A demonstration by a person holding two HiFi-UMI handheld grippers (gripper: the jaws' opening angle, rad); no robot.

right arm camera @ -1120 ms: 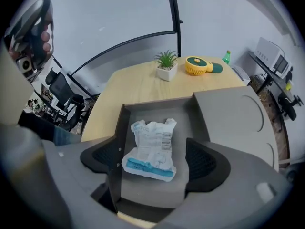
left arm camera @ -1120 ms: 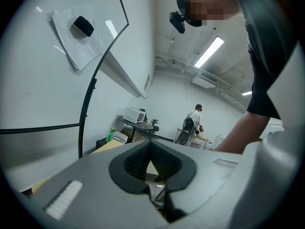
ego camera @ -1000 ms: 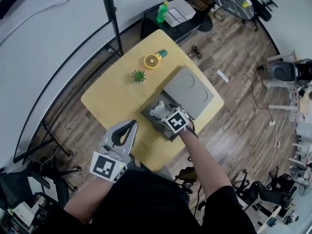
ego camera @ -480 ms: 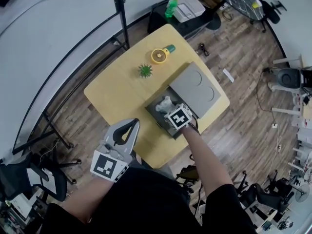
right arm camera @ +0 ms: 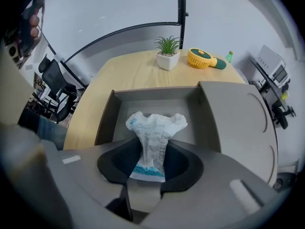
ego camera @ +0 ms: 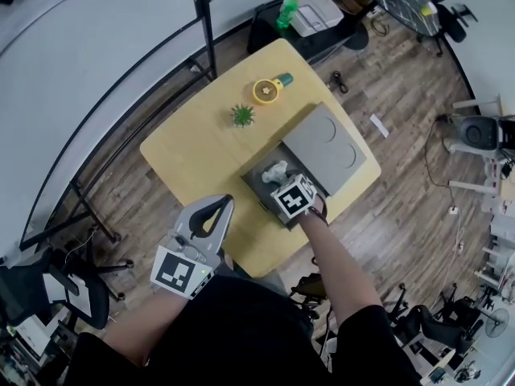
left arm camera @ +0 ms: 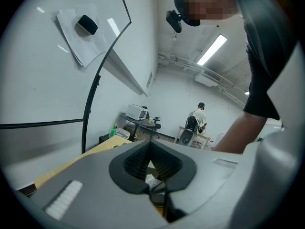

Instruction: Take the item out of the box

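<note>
Packet [right arm camera: 155,128], white, crumpled and blue-printed, stands in the open grey box [right arm camera: 107,116] at the centre of the right gripper view. Its waist sits between the jaws of the right tool [right arm camera: 152,147], which are closing and already pinch it narrow. To do this well, I judge, let the squeeze finish, then lift straight up, clear of the walls and of the flap [right arm camera: 238,113] at the right. Left tool [left arm camera: 151,149] is closed on nothing, at the lower left of the head view. Jaws hide the packet's foot; its creased print cannot be read.
</note>
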